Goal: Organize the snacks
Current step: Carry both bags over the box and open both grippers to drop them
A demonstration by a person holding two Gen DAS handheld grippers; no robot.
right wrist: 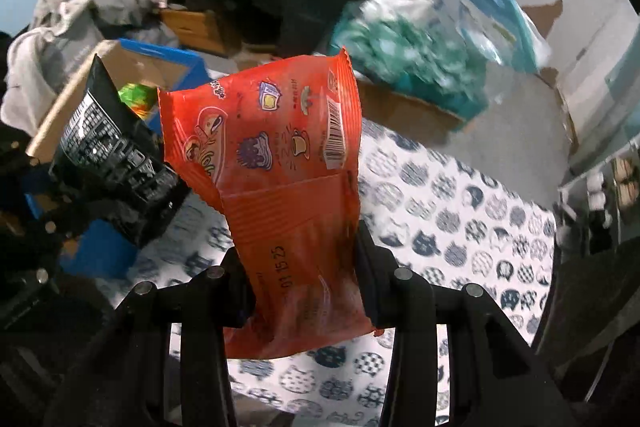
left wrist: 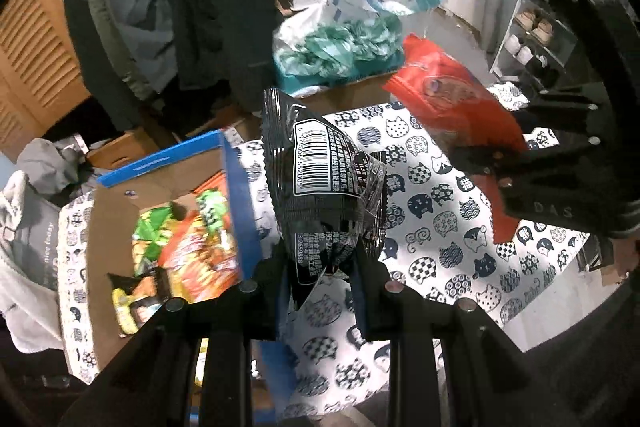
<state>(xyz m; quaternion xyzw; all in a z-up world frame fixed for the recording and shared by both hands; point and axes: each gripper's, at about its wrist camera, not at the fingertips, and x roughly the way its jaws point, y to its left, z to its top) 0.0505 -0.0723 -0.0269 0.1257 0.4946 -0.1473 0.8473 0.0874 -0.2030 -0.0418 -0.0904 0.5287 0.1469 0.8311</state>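
The left claw (left wrist: 320,267) pinched a black packet (left wrist: 324,183) and the right claw (right wrist: 300,267) an orange packet (right wrist: 276,179), both likely bound for the box (left wrist: 236,195) left of them.

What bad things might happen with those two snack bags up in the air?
The left tongs pinch only the bottom end of the black packet, so it might slip and miss the cardboard box. The red packet in the right tongs hangs right beside it, so the two could bump.
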